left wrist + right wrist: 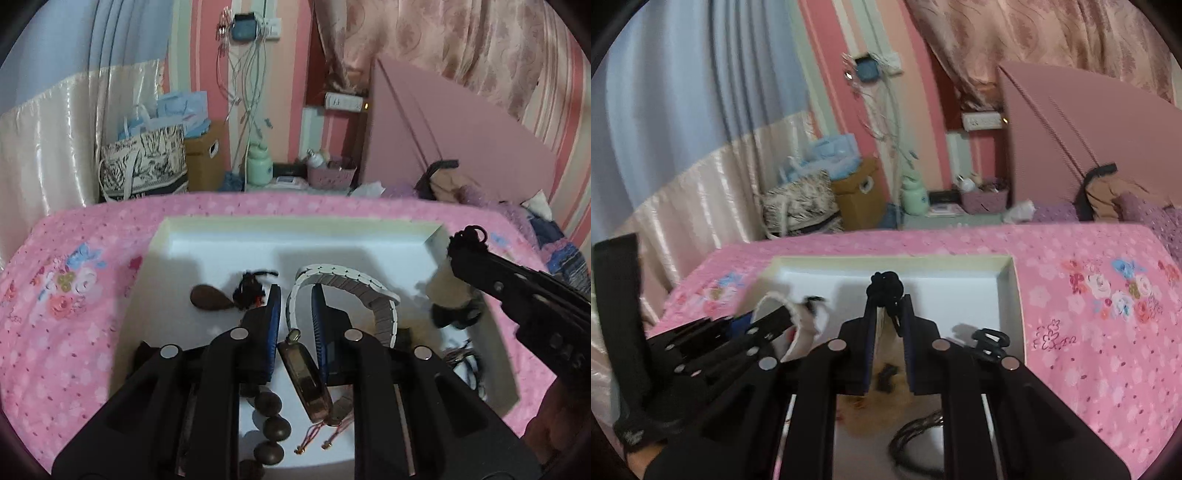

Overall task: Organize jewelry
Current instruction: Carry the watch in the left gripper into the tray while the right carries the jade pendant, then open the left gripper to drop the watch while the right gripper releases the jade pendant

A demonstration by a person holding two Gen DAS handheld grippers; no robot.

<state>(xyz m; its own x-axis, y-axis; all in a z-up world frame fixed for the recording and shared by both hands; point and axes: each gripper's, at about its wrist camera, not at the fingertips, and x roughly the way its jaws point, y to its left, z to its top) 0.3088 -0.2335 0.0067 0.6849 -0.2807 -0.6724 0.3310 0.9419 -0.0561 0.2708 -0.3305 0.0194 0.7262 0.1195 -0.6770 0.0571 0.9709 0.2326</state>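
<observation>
The left claw point(295, 314) is reaching forward low over a shallow white tray point(295, 225) that is lying on a bed with a pink floral bedspread point(74, 295), and its blue-padded fingers point(273, 317) are standing apart around a white link-band wristwatch point(354, 284). The band is arching up at mid-frame, and the amber watch case is sitting in the gap between the fingers without being pinched. A string of dark wooden beads point(273, 424) is trailing toward the bottom of the left wrist view, and a brown teardrop pendant with a black tassel point(210, 297) is lying in the tray left of centre. The right claw point(889, 306) is pointing toward the far rim of the tray point(1012, 288), its fingers point(871, 325) clamped on a black knotted cord point(886, 286) whose knot is sticking out above the fingertips at mid-frame. A fluffy cream pom-pom is hanging blurred below it between the fingers. In the left wrist view the right claw point(467, 240) is coming in from the right edge, angled up and leftward above the tray's right side. A black hair claw clip point(990, 341) is lying in the tray just right of the right fingers.
</observation>
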